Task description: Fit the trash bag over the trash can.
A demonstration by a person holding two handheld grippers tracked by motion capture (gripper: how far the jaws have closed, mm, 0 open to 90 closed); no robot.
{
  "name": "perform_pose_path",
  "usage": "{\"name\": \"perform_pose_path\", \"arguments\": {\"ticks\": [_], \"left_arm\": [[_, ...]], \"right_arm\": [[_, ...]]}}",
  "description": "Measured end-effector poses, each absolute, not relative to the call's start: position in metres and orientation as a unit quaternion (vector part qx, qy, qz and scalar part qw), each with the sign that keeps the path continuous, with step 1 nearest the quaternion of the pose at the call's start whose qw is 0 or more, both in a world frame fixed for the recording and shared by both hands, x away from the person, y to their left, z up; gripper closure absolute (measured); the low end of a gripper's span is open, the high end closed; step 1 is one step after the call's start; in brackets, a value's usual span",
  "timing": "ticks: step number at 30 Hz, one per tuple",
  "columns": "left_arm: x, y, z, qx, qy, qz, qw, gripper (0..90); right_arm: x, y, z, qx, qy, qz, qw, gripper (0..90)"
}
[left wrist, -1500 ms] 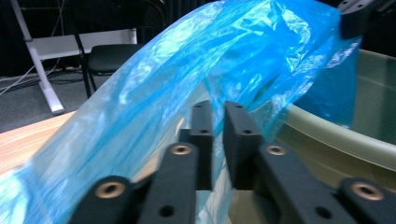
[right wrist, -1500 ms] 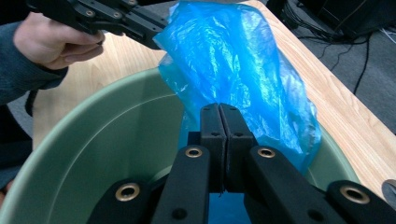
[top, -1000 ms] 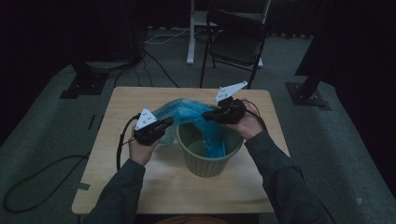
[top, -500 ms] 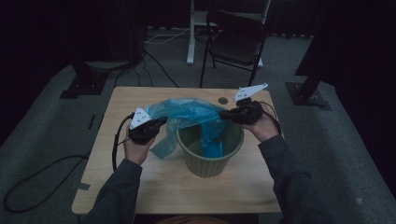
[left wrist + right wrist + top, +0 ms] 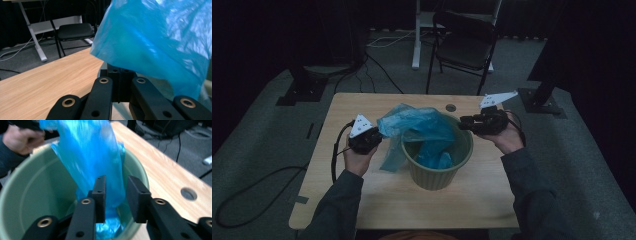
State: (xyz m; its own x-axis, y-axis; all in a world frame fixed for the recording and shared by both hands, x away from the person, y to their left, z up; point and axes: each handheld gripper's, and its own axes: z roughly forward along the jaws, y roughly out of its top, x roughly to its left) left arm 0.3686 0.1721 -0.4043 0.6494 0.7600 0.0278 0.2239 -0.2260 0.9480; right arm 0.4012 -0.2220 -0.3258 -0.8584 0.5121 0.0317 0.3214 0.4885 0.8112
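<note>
High view: lining step, left tool (image 5: 374, 136) clamped on the blue bag (image 5: 412, 122) beside the green bin (image 5: 437, 172) mid-worktop (image 5: 362, 195). Right tool (image 5: 113, 195) had just been opening, jaws apart, film loose between them. Next move probably needs a regrip on the bag's edge, pulled over the rim.

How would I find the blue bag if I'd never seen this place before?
Look at the wooden table in the dark room, then at the green ribbed bucket standing on it. The blue plastic bag drapes over the bucket's rim, part hanging inside, part pinched by the left hand-held gripper. It is the one bright blue, crinkly, see-through thing there.
</note>
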Motion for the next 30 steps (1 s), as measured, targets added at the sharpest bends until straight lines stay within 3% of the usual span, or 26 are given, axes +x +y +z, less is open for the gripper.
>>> {"name": "perform_pose_path", "arguments": {"ticks": [18, 22, 23, 24, 26, 30], "left_arm": [[0.369, 0.159, -0.401, 0.744, 0.319, 0.251, 0.531, 90.0], [0.369, 0.156, -0.4, 0.745, 0.316, 0.251, 0.531, 90.0], [0.369, 0.156, -0.4, 0.746, 0.314, 0.251, 0.531, 90.0], [0.369, 0.156, -0.4, 0.746, 0.314, 0.251, 0.531, 90.0], [0.369, 0.155, -0.4, 0.746, 0.314, 0.251, 0.532, 90.0], [0.369, 0.156, -0.4, 0.746, 0.314, 0.252, 0.531, 90.0]], "right_arm": [[0.392, -0.132, -0.289, 0.138, 0.874, 0.453, 0.112, 48.3], [0.395, -0.122, -0.292, 0.138, 0.885, 0.431, 0.111, 56.6], [0.397, -0.12, -0.294, 0.139, 0.889, 0.42, 0.115, 62.8], [0.4, -0.119, -0.298, 0.148, 0.896, 0.4, 0.12, 76.1], [0.404, -0.122, -0.302, 0.168, 0.898, 0.385, 0.127, 85.7], [0.413, -0.14, -0.307, 0.218, 0.887, 0.383, 0.141, 89.9]]}}
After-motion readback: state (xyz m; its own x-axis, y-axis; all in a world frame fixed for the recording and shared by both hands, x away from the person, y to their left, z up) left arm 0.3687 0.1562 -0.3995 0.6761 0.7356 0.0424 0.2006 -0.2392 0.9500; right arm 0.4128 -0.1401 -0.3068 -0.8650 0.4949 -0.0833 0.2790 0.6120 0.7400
